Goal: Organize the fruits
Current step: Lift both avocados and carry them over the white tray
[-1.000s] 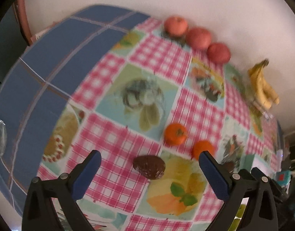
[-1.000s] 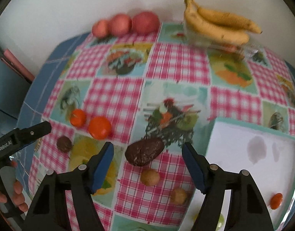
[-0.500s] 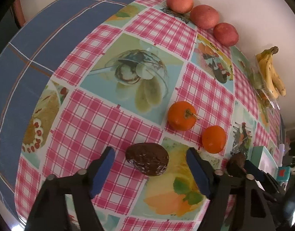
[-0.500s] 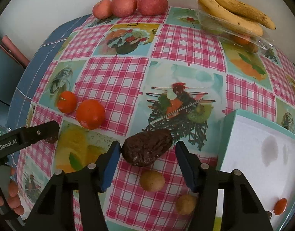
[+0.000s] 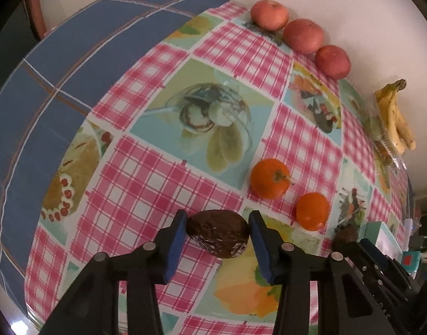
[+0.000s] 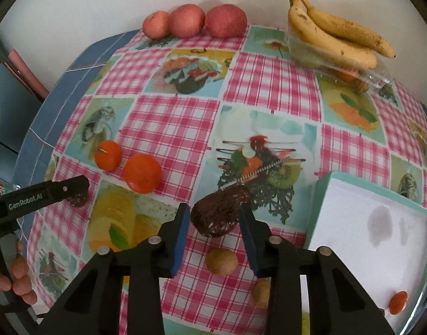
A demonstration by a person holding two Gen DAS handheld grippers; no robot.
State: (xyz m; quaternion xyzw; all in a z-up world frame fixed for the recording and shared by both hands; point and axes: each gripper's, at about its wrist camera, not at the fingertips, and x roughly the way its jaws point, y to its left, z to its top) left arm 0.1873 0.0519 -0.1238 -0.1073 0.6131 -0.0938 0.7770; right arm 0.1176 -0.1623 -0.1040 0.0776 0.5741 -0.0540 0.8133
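Two hand-held grippers work over a table (image 6: 269, 83) covered in a pink checked cloth printed with food pictures. Each has closed its blue-padded jaws around a dark, wrinkled avocado.

The left hand-held gripper (image 5: 217, 234) has its pads touching both ends of one avocado (image 5: 217, 237), which appears to rest on the cloth near the front edge. The right hand-held gripper (image 6: 214, 217) clasps the second avocado (image 6: 220, 212) in the same way, further right. Both grips look meant for lifting, so the pair can be grouped together, as the other fruit already is.

Three red apples (image 6: 195, 22) sit touching in a row at the far edge against the wall. A bunch of bananas (image 6: 336, 36) lies to their right on a clear plastic pack (image 6: 378, 79). Two oranges (image 5: 290, 192) sit side by side in the middle, just beyond the left avocado and close enough to be knocked as it rises.

On the near right is a white tray with a teal rim (image 6: 322, 184), holding one small orange-red fruit (image 6: 398, 301). Two small brown round fruits (image 6: 221, 261) lie just in front of the right avocado, between it and the near edge. A person's fingers (image 6: 21, 273) show at the far left, around the other tool's handle.
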